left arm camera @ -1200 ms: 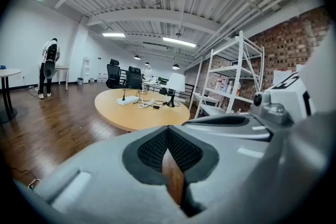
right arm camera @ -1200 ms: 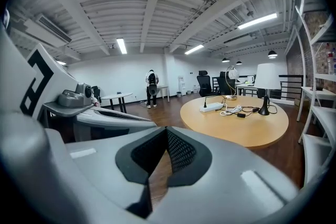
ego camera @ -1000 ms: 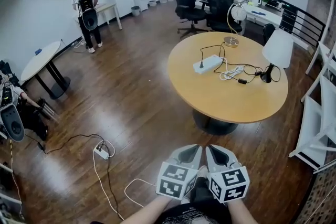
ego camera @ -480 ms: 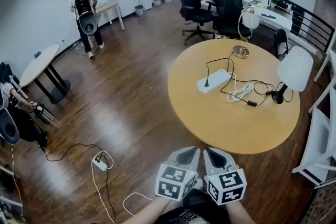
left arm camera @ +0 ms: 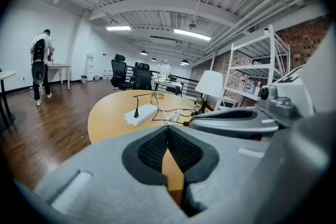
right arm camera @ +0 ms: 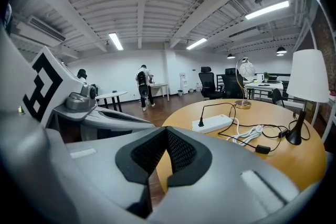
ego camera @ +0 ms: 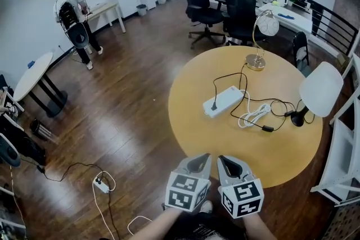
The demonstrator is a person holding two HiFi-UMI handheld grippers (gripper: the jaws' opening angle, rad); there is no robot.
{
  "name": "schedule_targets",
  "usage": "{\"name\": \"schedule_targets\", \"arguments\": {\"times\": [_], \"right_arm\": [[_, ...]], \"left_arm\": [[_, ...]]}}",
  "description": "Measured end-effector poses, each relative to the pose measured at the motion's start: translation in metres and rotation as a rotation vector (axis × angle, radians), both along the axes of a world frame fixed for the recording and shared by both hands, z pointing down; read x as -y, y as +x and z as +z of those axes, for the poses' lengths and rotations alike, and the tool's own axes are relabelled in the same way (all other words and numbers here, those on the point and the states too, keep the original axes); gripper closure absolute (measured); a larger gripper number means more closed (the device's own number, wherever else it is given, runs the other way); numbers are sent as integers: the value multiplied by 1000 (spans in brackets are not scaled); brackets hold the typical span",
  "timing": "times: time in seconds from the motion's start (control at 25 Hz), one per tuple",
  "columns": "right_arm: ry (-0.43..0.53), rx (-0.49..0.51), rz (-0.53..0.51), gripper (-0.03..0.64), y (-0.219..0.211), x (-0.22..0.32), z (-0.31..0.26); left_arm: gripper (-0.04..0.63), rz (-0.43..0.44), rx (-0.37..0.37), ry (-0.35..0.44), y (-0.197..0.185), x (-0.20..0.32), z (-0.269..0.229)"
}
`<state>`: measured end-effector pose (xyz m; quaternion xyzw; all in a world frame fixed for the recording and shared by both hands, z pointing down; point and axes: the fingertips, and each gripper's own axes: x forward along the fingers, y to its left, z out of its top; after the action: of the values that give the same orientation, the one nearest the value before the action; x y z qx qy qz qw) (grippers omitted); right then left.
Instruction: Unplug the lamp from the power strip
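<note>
Standing at the near edge of the round table (ego camera: 188, 121), the person holds the left gripper (ego camera: 198, 164) and right gripper (ego camera: 228, 166) side by side, low and close to the body. Each one's own view shows the pads pressed together with nothing between them.

The power strip (ego camera: 223, 101) lies near the middle of the table, well out of reach of both tools. One black plug (ego camera: 214, 105) stands in its near-left end. Its cord (ego camera: 225, 76) loops back towards the gold lamp (ego camera: 259, 36) at the far edge, so that looks like the lamp to free, though I can't follow the cord all the way. A second lamp (ego camera: 316, 91) with a white shade stands to the right, and a coil of white cable (ego camera: 253, 115) lies between it and the strip.

As I judge it, this is the reach, and nothing has been gripped yet. To do it well, open the jaws before they arrive. Pin the strip flat with one gripper, since it looks light enough to lift with the plug. Close the other on the plug's body, not on the cord. Then pull straight up along the pins, without rocking sideways, and keep clear of the white coil.
</note>
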<state>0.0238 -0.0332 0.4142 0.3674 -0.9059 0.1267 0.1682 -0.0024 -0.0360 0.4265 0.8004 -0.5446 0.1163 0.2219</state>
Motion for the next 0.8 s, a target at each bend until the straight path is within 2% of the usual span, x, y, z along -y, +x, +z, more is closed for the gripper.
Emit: {"name": "schedule_targets", "arguments": {"times": [0.4, 0.8], "right_arm": [[5, -30, 27, 615, -13, 54, 11], [-52, -66, 152, 615, -39, 132, 36]], "left_arm": [[592, 84, 55, -4, -28, 68, 24], [592, 286, 81, -67, -60, 174, 57]]}}
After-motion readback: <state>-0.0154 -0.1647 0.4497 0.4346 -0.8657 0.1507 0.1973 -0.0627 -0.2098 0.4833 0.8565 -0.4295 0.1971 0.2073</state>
